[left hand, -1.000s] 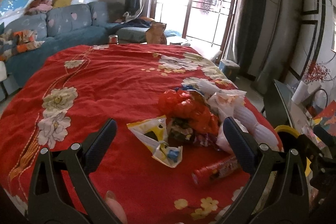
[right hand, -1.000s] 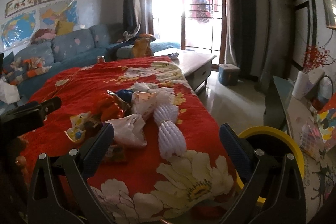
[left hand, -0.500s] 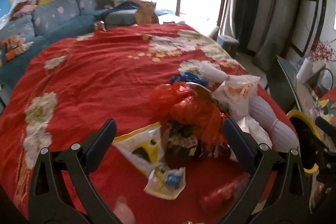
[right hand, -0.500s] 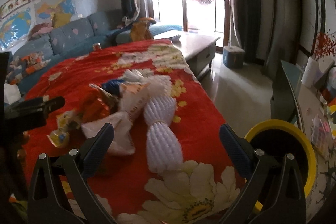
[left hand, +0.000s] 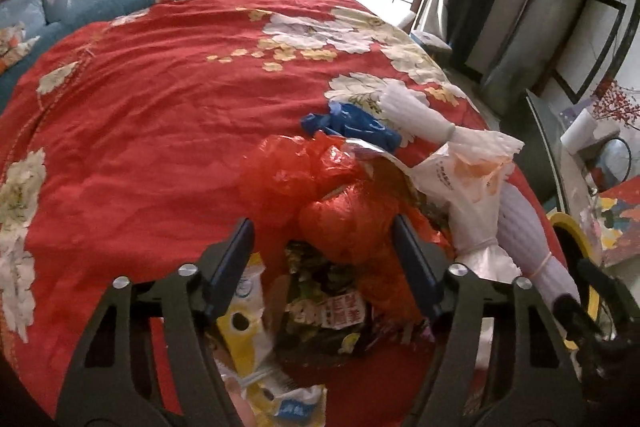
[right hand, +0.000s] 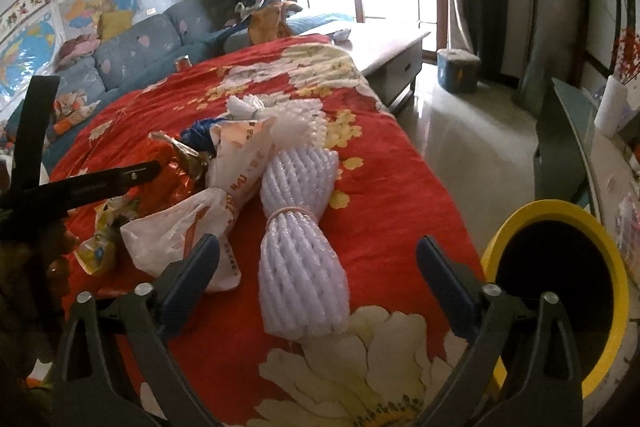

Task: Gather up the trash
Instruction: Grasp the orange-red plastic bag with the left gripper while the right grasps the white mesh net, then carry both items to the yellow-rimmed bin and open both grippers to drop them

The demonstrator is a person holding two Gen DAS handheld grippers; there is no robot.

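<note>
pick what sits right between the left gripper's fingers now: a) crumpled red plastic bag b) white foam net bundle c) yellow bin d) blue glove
a: in the left wrist view the left gripper frames the crumpled red plastic bag; the white foam net bundle lies off to its right.

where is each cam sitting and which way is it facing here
Left wrist: on the left gripper, tilted down at the red plastic bag between its closing fingers; a fingertip shows at the bottom edge.
Right wrist: on the right gripper, facing the white foam net bundle and yellow bin; its jaws, also closing, are off the bundle.
Shared: the red floral cloth, bundle, white plastic bag, bin.
</note>
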